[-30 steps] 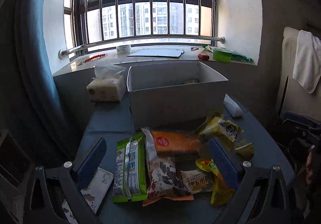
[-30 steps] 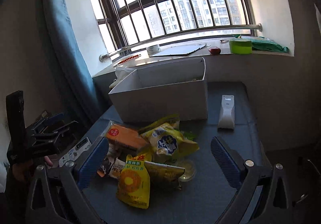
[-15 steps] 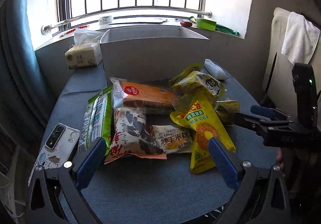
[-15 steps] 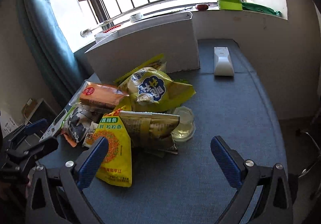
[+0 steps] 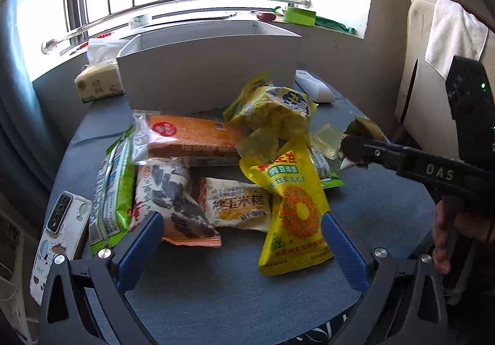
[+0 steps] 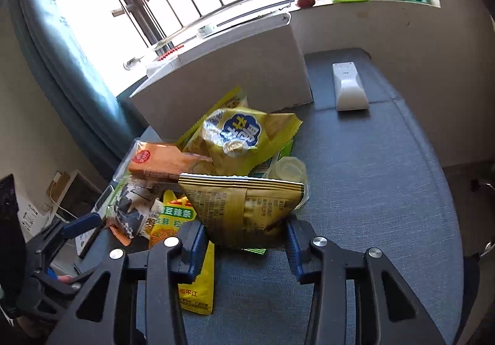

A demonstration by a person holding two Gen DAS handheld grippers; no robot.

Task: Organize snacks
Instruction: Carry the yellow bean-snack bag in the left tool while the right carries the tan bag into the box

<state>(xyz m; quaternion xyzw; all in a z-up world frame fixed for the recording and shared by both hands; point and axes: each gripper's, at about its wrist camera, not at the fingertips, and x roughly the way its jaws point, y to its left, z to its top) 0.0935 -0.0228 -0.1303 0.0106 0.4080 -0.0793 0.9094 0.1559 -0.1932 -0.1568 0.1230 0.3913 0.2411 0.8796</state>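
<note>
1. Blue-padded and spread wide, the left gripper (image 5: 241,247) hangs low over the near edge of the snack pile with nothing between its fingers. In the left wrist view a grey-and-white packet (image 5: 168,199) and a pale corn-cake packet (image 5: 238,206) lie just ahead of it.
2. A yellow pouch (image 5: 294,215) lies on the right of the pile, an orange cracker pack (image 5: 188,138) behind it, and a green-edged pack (image 5: 109,190) on the left, beside a phone (image 5: 60,240).
3. The open white box (image 5: 210,79) stands at the back of the blue table (image 5: 235,298), just behind the snacks; it is probably where they belong.
4. From this side, the right gripper (image 5: 351,148) reaches in from the right, its tip on something olive-gold.
5. In the right wrist view, the right gripper (image 6: 246,236) is closing on a gold packet (image 6: 244,206), which sits between the pads with its base pinched and its sealed top pointing away.
6. A yellow crisp bag (image 6: 241,138) and a clear jelly cup (image 6: 290,168) lie just behind it.
7. Risk, as I judge it: the slick, air-filled packet could slip out if the grip catches only loose film, or crush its contents if squeezed hard.
8. Lifting may also drag the yellow pouch lying partly under it, or nudge the cup across the table.
</note>
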